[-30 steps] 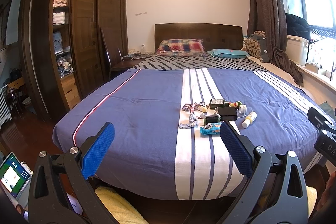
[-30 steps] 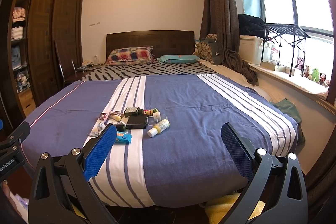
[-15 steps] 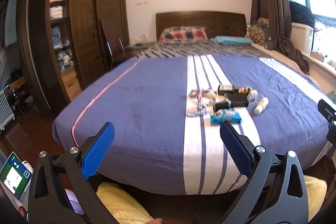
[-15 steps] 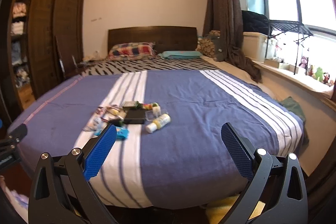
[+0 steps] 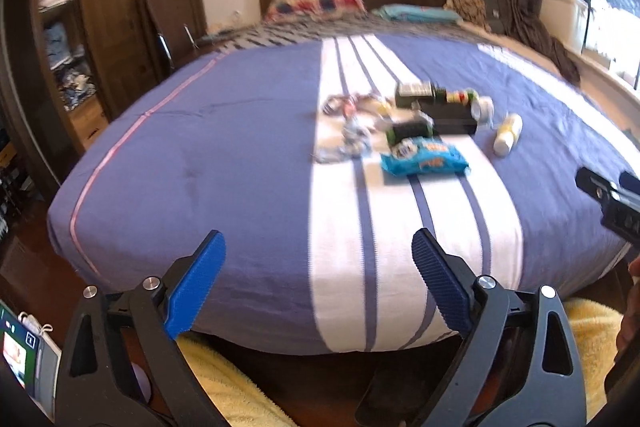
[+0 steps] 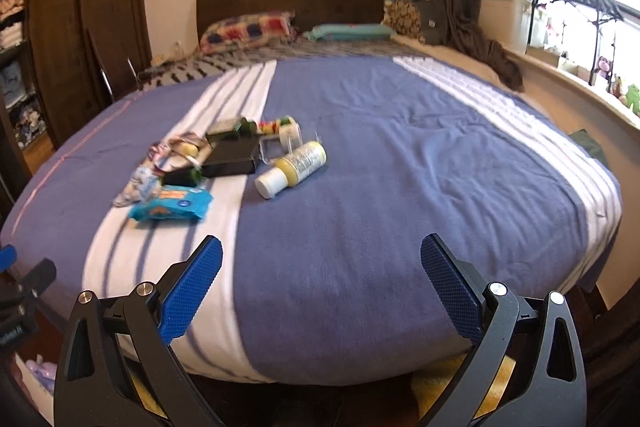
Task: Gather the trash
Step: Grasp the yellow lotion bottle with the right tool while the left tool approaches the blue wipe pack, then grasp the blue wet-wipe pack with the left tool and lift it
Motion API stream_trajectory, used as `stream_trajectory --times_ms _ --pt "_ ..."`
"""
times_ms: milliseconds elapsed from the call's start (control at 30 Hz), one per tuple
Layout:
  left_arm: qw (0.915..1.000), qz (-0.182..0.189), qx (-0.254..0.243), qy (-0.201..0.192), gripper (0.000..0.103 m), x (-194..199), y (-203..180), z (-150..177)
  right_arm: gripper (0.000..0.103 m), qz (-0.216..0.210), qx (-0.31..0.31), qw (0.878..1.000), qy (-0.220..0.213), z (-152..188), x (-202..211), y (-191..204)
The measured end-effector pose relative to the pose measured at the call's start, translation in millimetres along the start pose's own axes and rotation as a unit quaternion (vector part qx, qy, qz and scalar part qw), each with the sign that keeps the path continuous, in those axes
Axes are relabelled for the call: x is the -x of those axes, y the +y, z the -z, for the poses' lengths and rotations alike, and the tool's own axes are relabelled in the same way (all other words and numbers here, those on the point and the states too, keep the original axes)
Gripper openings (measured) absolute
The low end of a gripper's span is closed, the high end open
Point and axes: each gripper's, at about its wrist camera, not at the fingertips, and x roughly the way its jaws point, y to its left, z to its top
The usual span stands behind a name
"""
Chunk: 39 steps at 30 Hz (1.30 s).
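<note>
Your left tongs point(image 5: 318, 253) are closing slightly with nothing between them. The trash pile point(image 5: 404, 125) (blue wrapper point(image 5: 424, 161) nearest the foot edge) lies mid-bed point(image 5: 240, 147). Your right tongs point(image 6: 320, 257) gape, released and empty.

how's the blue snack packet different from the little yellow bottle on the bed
The blue snack packet is a flat, crinkly wrapper with printed graphics; the yellow bottle is a round, rigid container with a white cap.

The packet lies on the white stripe of the bedspread; the bottle lies on its side on the blue part, cap toward the camera.

The packet sits nearer the foot of the bed than the bottle.

Both rest at the edge of the same clutter pile, untouched by either gripper.
</note>
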Motion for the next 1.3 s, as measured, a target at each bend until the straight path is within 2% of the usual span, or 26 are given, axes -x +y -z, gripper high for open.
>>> stream_trajectory --times_ms 67,233,433,533,667,700,767,867,967,1033,1167,1233,1300 --pt "0.9998 0.012 -0.009 0.012 0.088 -14.7 -9.3 -1.0 0.092 -0.009 -0.006 1.000 0.013 -4.9 -18.1 0.2" --pt "0.9992 0.027 -0.021 0.021 0.088 -41.8 -28.8 -13.7 0.091 -0.020 -0.023 0.999 0.042 -24.4 -64.4 2.8" --pt "0.9986 0.040 -0.026 0.025 0.088 -64.7 -49.9 -37.5 0.078 -0.033 -0.044 0.996 0.066 -49.0 -106.0 10.8" --pt "0.9979 0.055 -0.022 0.027 0.088 -76.4 -61.5 -49.6 0.073 -0.026 -0.049 0.995 0.079 -60.7 -123.4 15.5" --pt "0.9976 0.055 -0.018 0.039 0.089 -95.5 -73.9 -61.1 0.063 -0.021 -0.056 0.992 0.108 -63.5 -147.1 13.9" --pt "0.9974 0.057 -0.017 0.042 0.089 -99.8 -76.1 -62.8 0.062 -0.021 -0.057 0.992 0.108 -62.1 -148.7 12.1" --pt "0.9970 0.055 -0.019 0.050 0.089 -111.5 -82.8 -66.4 0.045 -0.018 -0.055 0.993 0.104 -61.8 -149.5 10.2" --pt "0.9963 0.053 -0.015 0.065 0.090 -126.4 -84.7 -67.5 0.037 -0.021 -0.051 0.994 0.099 -60.6 -148.2 6.0" --pt "0.9955 0.061 -0.002 0.073 0.089 -134.1 -79.9 -67.6 0.035 -0.030 -0.029 0.995 0.091 -57.1 -145.3 5.1" --pt "0.9939 0.073 0.005 0.083 0.084 -138.7 -78.0 -65.8 0.035 -0.038 -0.029 0.995 0.090 -56.0 -146.7 2.4" --pt "0.9925 0.082 0.003 0.092 0.082 -142.3 -77.1 -64.1 0.035 -0.049 -0.037 0.994 0.088 -55.4 -141.3 -3.0" --pt "0.9915 0.092 0.001 0.092 0.071 -141.7 -77.6 -64.0 0.035 -0.050 -0.035 0.994 0.086 -54.2 -136.5 -3.0" --pt "0.9924 0.085 -0.009 0.088 0.070 -139.7 -80.6 -62.8 0.035 -0.050 -0.034 0.995 0.084 -51.9 -130.3 -2.1"
